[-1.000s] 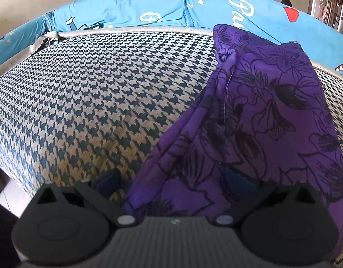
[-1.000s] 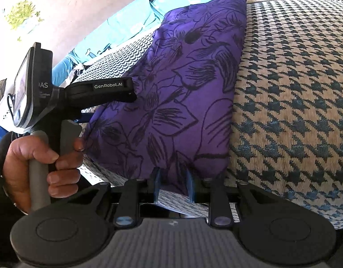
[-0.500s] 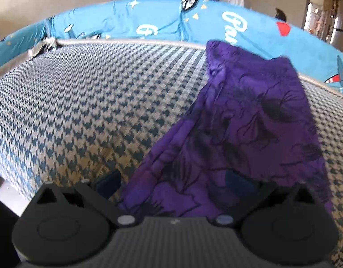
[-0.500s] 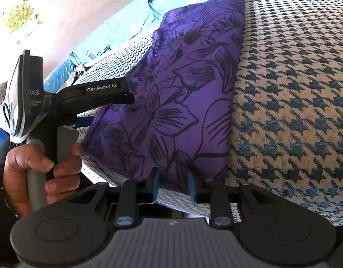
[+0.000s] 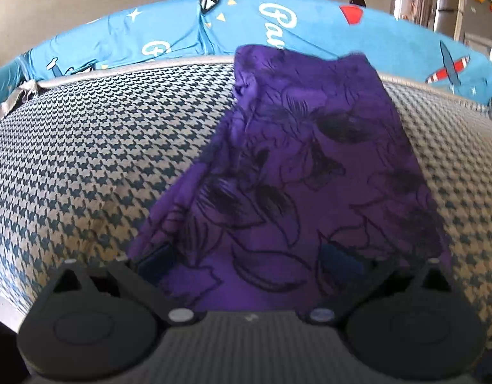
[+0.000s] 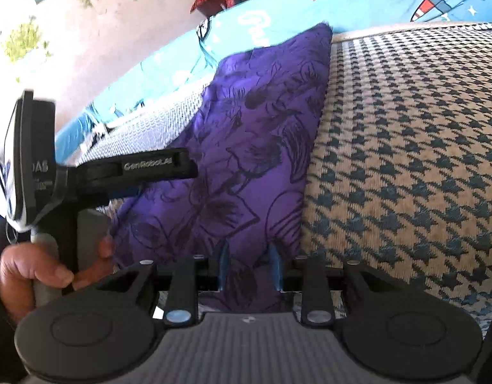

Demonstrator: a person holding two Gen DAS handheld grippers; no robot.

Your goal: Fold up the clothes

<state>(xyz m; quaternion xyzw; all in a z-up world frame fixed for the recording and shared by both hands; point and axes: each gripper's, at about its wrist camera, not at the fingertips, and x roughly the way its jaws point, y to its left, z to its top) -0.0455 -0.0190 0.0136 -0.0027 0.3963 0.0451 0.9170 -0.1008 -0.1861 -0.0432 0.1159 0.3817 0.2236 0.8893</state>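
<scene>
A purple garment with black flower print [image 5: 303, 166] lies in a long strip on the houndstooth-covered surface [image 5: 95, 147], reaching from the near edge to the far edge. It also shows in the right wrist view [image 6: 246, 166]. My left gripper [image 5: 249, 260] has its jaws wide apart, and the garment's near end lies draped between and over them. My right gripper [image 6: 250, 264] has its blue pads close together with the garment's near edge between them. The left gripper's body [image 6: 111, 172] and the hand holding it show at the left of the right wrist view.
A bright blue printed sheet [image 5: 169, 32] runs along the far side of the surface. The houndstooth cover stretches to the right of the garment [image 6: 406, 147]. Its near edge drops off just in front of both grippers. A doorway and furniture stand far behind.
The garment's far end has been drawn toward me and lies straighter and flatter. Both views have lifted a little, showing more of the room behind.
</scene>
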